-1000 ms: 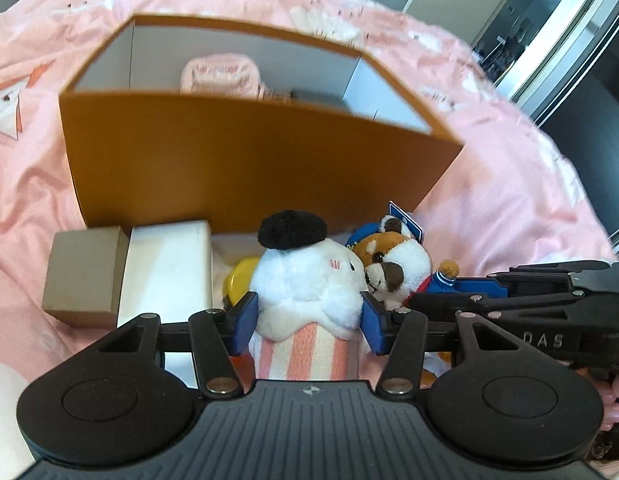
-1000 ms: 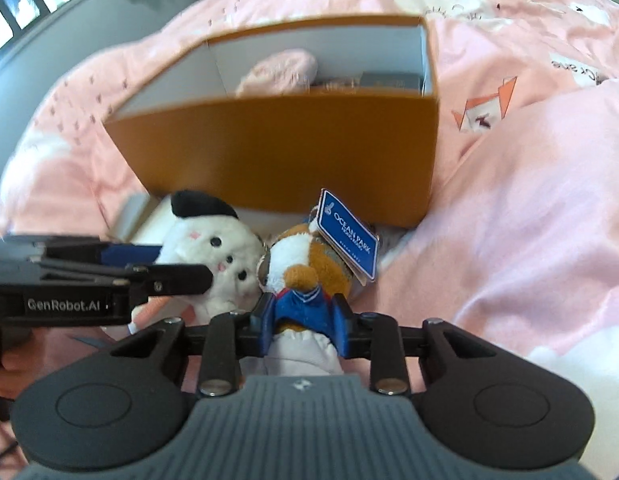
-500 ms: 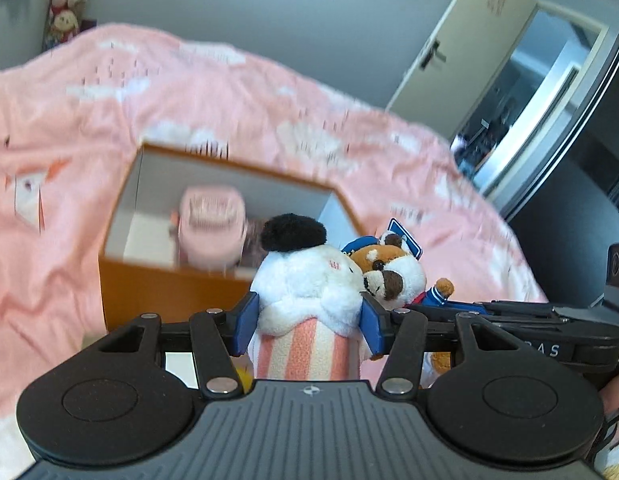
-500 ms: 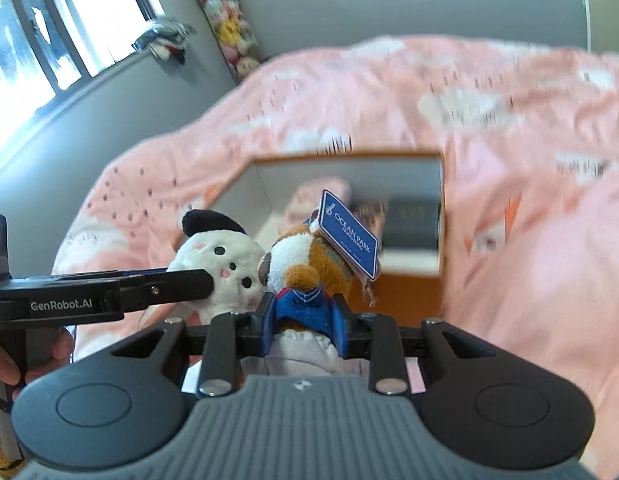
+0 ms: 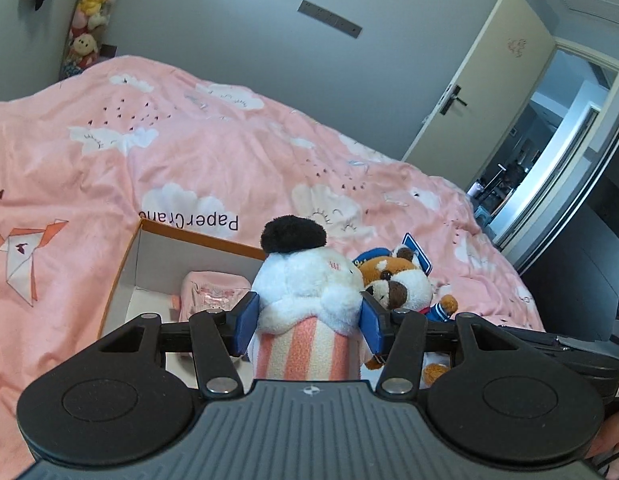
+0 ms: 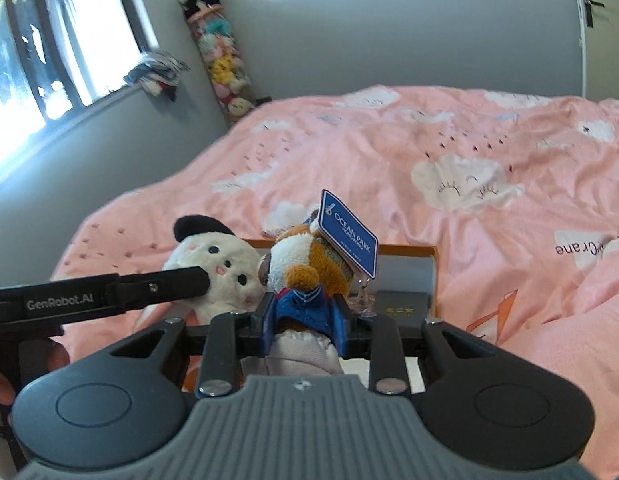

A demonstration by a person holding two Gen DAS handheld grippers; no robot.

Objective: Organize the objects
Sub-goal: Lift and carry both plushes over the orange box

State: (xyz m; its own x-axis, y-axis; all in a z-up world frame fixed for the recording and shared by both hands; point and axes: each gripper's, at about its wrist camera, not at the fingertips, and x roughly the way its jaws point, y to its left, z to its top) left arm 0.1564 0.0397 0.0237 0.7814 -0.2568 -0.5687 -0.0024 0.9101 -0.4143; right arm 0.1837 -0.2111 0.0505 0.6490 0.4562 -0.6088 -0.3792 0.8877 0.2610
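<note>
My left gripper point(image 5: 307, 326) is shut on a white plush with a black pompom and striped body point(image 5: 305, 284); it also shows in the right wrist view point(image 6: 217, 264). My right gripper point(image 6: 305, 320) is shut on a brown and white plush in a blue sailor suit point(image 6: 305, 264) with a blue Ocean Park tag point(image 6: 349, 236); it also shows in the left wrist view point(image 5: 397, 284). Both plushes hang side by side above the open orange box point(image 5: 125, 264), whose far rim shows in the right wrist view point(image 6: 409, 249).
Inside the box lie a pink pouch point(image 5: 213, 292) and a dark flat case point(image 6: 401, 304). The box rests on a pink cloud-print duvet point(image 5: 189, 152). Hanging plush toys point(image 6: 221, 60), a window point(image 6: 49, 48) and a door point(image 5: 477, 72) line the walls.
Both grippers rose with their plushes from beside the box front to above the open box. The small boxes on the bed dropped out of view.
</note>
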